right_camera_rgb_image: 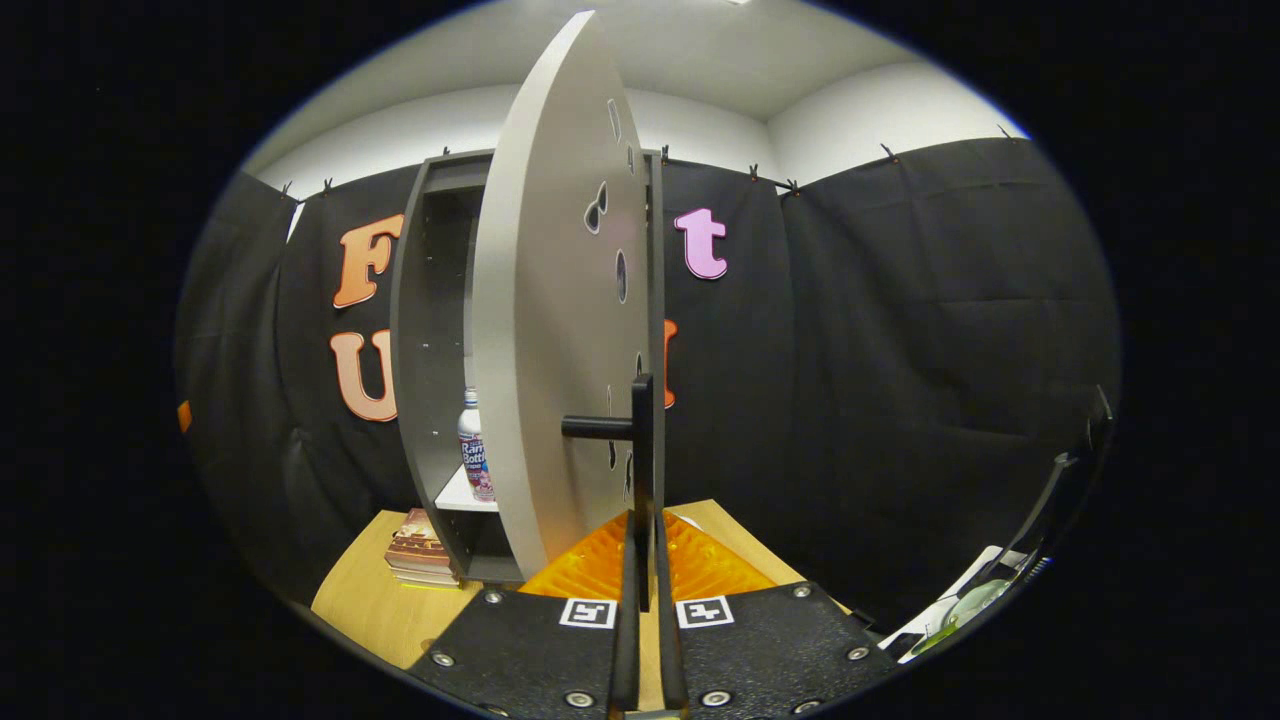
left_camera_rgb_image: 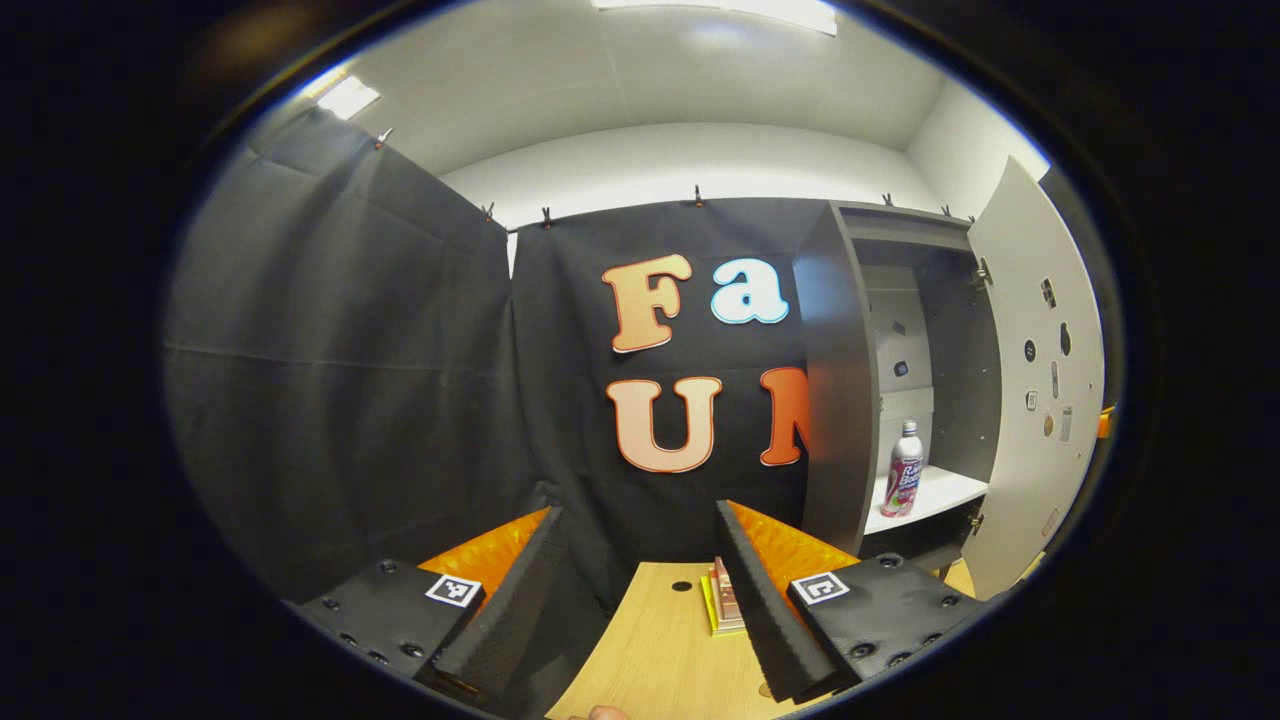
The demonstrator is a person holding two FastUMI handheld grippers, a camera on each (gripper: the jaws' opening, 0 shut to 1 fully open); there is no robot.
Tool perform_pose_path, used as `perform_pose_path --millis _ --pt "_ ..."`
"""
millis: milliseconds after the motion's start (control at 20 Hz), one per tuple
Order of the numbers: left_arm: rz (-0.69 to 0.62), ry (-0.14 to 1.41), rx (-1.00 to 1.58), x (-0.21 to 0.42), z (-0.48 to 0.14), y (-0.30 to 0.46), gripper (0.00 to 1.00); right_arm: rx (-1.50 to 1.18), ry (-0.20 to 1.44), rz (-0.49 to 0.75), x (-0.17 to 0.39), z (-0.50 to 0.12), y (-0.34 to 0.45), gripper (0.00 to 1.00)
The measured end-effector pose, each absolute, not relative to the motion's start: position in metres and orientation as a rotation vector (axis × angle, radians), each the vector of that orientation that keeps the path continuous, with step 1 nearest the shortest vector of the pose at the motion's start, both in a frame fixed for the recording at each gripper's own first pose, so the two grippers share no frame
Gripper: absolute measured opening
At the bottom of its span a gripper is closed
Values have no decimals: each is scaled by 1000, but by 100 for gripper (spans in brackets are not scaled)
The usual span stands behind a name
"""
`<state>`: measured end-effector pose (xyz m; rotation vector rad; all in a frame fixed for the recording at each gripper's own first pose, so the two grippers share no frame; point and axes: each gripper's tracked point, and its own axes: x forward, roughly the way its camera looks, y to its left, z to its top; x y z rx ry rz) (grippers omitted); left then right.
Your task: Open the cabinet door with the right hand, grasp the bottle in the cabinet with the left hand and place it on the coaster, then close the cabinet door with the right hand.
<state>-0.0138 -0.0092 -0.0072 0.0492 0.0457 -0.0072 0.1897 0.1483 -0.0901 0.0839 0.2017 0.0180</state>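
**Door open, bottle on the shelf**

The coaster (left_camera_rgb_image: 722,600) is partly hidden behind a finger of the left tongs (left_camera_rgb_image: 640,585), and in the right gripper view the door (right_camera_rgb_image: 560,330) covers part of the bottle (right_camera_rgb_image: 474,445). The bottle stands upright on the white shelf (left_camera_rgb_image: 935,495) inside the cabinet (left_camera_rgb_image: 880,380), well ahead and right of the left tongs, which gape wide above the table (left_camera_rgb_image: 650,650). The right tongs (right_camera_rgb_image: 645,570) are clamped on the door's handle (right_camera_rgb_image: 640,440), pointing level.

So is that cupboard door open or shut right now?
Open: the cabinet door stands swung wide, and the bottle shows upright on the shelf inside.
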Motion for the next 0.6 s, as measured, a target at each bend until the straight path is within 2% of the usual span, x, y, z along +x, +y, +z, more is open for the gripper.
perform_pose_path --millis 600 --pt "-35 64 47 -26 -2 -78 94 107 203 81 191 -91 139 4"
